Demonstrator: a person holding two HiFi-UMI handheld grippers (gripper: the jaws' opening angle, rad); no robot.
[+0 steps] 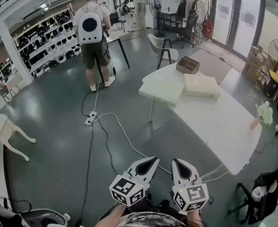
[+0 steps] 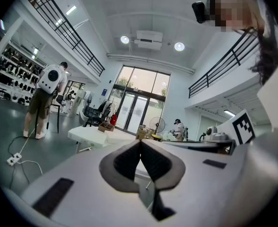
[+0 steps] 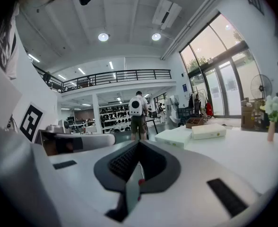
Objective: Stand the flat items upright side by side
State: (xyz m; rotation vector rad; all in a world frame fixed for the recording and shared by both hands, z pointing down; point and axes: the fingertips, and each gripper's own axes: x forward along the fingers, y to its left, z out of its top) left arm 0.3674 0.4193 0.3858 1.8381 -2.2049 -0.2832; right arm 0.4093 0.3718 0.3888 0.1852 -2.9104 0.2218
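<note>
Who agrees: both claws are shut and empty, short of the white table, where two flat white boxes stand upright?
The head view shows the flat white boxes lying flat on the white table, not upright. The left claw and right claw are indeed shut, empty, short of it.

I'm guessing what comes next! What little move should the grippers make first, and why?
Probably carry both toward the white table: the left gripper and right gripper hang shut and empty over the floor, far from the flat cream box lying there.
</note>
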